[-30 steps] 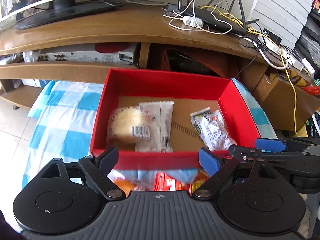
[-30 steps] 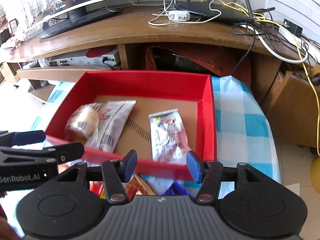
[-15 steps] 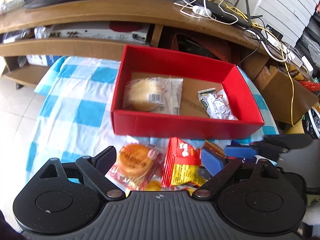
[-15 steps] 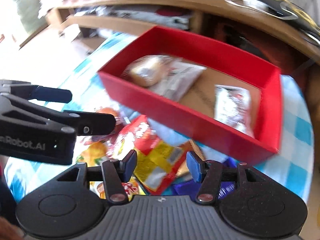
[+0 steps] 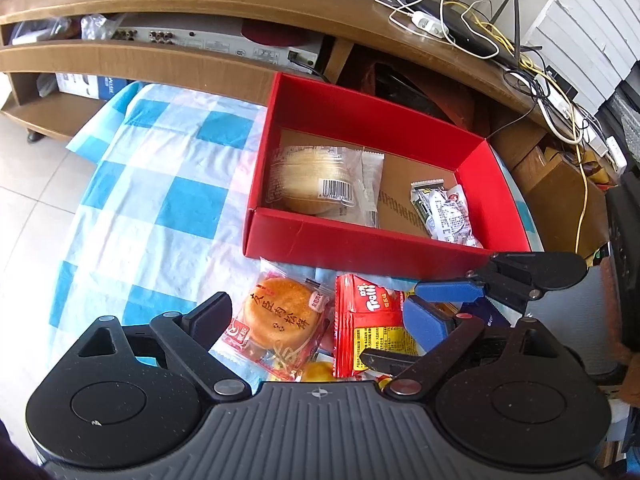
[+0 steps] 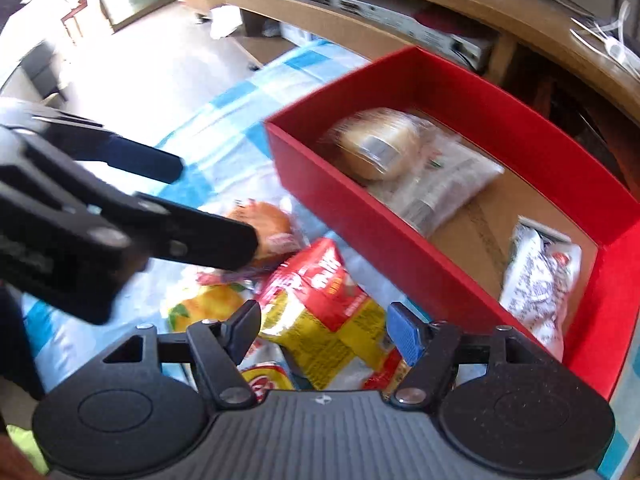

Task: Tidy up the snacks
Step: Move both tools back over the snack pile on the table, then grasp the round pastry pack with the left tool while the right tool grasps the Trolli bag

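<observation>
A red box [image 5: 360, 240] stands on the blue-checked cloth and holds a wrapped bun [image 5: 312, 180] and a white snack packet [image 5: 444, 212]. In front of it lies a pile with a round pastry packet [image 5: 280, 316] and a red-yellow gummy packet [image 5: 368, 328]. My left gripper [image 5: 318, 316] hangs open above the pastry. My right gripper [image 6: 324, 322] is over the gummy packet [image 6: 320, 288]; its jaws are opening and the pads do not press on it. An orange-print packet [image 6: 208, 308] lies beside it. The left gripper [image 6: 208, 204] crosses the right wrist view.
A wooden TV stand [image 5: 200, 4] with a media player on its shelf runs behind the box. A router and tangled cables [image 5: 460, 28] sit on its right end. Checked cloth [image 5: 160, 184] spreads left of the box, with tiled floor [image 5: 24, 208] beyond.
Both grippers have drawn back from over the red box to the snack pile in front of it. The right gripper has rolled and its jaws have widened.
</observation>
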`<action>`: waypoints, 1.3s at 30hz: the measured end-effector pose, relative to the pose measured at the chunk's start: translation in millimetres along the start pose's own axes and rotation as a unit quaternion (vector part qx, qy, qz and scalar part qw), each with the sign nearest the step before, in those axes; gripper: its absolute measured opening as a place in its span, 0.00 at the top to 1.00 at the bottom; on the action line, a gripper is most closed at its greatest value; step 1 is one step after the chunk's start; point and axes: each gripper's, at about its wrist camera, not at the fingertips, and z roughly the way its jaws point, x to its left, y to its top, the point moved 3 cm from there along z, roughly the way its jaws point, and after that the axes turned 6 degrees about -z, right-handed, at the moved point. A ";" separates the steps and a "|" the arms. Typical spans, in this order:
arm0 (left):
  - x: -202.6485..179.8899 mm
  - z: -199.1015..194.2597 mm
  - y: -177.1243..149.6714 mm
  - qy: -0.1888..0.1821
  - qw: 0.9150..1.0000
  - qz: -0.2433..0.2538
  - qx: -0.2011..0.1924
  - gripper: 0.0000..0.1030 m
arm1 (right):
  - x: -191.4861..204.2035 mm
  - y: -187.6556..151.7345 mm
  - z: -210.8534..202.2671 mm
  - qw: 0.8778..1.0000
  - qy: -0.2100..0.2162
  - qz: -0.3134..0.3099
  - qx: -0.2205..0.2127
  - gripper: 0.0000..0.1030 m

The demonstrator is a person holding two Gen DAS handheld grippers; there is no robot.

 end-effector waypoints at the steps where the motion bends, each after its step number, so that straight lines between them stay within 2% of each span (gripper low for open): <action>1: 0.5 0.2 0.1 -0.001 1.000 -0.002 0.001 0.07 | -1.1 0.2 3.1 1.000 -0.006 0.000 0.004 0.30; 3: 1.3 2.1 -0.4 -0.005 1.000 -0.005 0.006 0.07 | -1.7 0.2 11.9 1.000 -0.020 -0.007 0.016 0.30; 6: 2.0 8.4 -2.1 0.000 1.000 -0.001 0.017 0.07 | -1.7 -0.1 22.0 1.000 -0.002 -0.002 0.016 0.27; 10: 6.2 19.3 -2.8 0.014 0.999 0.000 0.033 0.07 | 5.4 -3.8 26.5 1.000 0.002 -0.007 0.021 0.26; 15: 11.6 18.1 1.1 0.013 0.999 -0.008 0.030 0.06 | 13.7 -17.7 21.4 0.999 -0.023 0.014 0.038 0.27; 17: 11.0 17.5 2.1 0.010 0.999 -0.007 0.031 0.05 | 15.9 -24.7 18.4 0.998 -0.033 0.030 0.048 0.31; 21: 5.7 26.1 3.6 0.017 0.999 0.028 0.043 0.04 | 14.9 -38.5 10.7 0.995 -0.031 0.076 0.059 0.31; 24: 2.9 38.2 3.3 0.031 0.996 0.060 0.058 0.04 | 21.0 -48.5 8.9 0.994 -0.035 0.083 0.064 0.31; 27: 2.2 52.3 4.2 0.049 0.994 0.079 0.065 0.04 | 23.2 -55.4 12.2 0.993 -0.042 0.092 0.059 0.28; 30: 2.4 62.0 1.9 0.037 0.993 0.081 0.083 0.04 | 19.6 -56.3 12.3 0.993 -0.037 0.103 0.052 0.24; 33: 1.9 72.3 -5.0 0.045 0.989 0.092 0.102 0.04 | 16.7 -56.8 15.8 0.993 -0.031 0.103 0.049 0.10; 34: 3.6 75.5 -6.3 0.052 0.989 0.092 0.106 0.03 | 14.8 -57.8 18.0 0.992 -0.029 0.110 0.049 0.01; 39: 7.5 76.8 -2.5 0.054 0.990 0.082 0.098 0.02 | 9.4 -61.8 19.8 0.991 -0.021 0.126 0.038 0.00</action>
